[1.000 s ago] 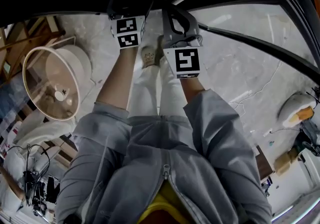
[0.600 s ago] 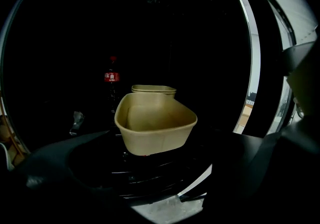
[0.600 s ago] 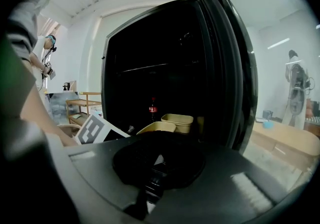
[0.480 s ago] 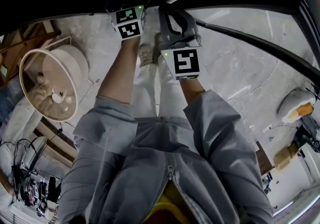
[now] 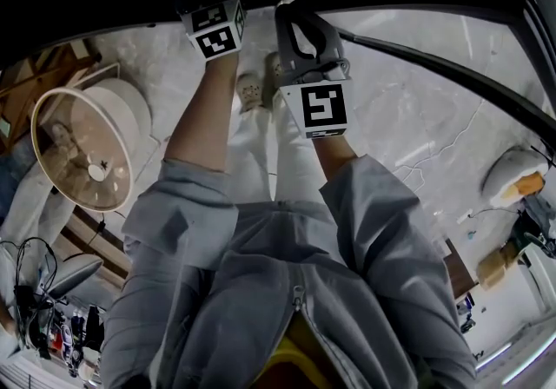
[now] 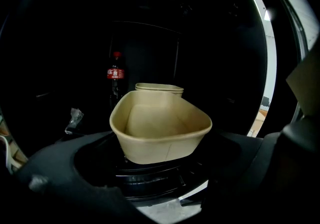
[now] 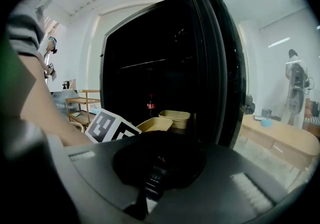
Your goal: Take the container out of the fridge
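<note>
Now we reach: left tongs (image 6: 165, 170) wide at container (image 6: 160, 130) in fridge (image 7: 142, 58), right tongs (image 7: 165, 168) wide, empty; nxt prob. clamp rim & pull.

Clothing: grey short-sleeved jacket (image 5: 217, 292) with central zip (image 5: 294, 296). Above the zip, white trousers (image 5: 261, 153) and pale shoes (image 5: 253, 92). Left claw (image 6: 162, 170): black. Right claw (image 7: 165, 173): dark grey, white ribbed pads (image 7: 250, 185). Each carries a black-and-white marker cube (image 5: 323, 109).
</note>
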`<state>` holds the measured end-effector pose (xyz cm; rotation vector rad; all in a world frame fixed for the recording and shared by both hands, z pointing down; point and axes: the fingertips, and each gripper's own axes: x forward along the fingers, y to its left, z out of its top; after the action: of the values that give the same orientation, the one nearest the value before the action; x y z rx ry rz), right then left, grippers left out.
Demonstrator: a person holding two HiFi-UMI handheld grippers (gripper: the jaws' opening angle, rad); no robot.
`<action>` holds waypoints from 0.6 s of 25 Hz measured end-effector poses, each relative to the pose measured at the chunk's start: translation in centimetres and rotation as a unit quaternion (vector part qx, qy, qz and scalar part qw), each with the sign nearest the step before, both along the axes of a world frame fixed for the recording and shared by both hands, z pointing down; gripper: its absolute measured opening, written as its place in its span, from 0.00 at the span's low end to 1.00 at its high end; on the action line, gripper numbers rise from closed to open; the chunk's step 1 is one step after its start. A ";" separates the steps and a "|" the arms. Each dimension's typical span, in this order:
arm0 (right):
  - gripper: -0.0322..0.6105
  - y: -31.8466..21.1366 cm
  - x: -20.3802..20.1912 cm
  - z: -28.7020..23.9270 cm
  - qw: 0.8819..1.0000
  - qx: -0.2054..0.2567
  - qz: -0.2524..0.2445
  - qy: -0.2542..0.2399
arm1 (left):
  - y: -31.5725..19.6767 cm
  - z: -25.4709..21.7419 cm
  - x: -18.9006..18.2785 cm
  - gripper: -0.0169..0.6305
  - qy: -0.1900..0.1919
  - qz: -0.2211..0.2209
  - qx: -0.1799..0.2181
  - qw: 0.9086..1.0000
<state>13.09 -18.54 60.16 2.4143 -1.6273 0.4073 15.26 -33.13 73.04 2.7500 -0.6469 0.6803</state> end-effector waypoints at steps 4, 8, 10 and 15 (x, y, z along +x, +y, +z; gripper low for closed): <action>0.05 0.0 -0.1 0.3 1.000 -0.005 -0.003 0.000 | 0.1 0.0 -0.2 0.82 0.002 0.002 0.001 1.000; 0.05 -0.3 -0.3 0.2 1.000 -0.004 -0.007 0.002 | 0.3 -0.1 -0.7 0.81 0.006 0.003 -0.001 1.000; 0.05 -0.5 -0.5 0.0 1.000 -0.003 -0.008 0.002 | 0.4 -0.3 -0.9 0.81 0.006 0.007 0.001 1.000; 0.05 -1.0 -0.9 -0.6 1.000 -0.002 -0.013 0.005 | 1.4 -1.6 -2.4 0.81 0.012 0.013 0.005 1.000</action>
<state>12.17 -19.51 59.59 2.3849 -1.6501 0.3934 12.82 -31.75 71.46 2.7752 -0.6113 0.6506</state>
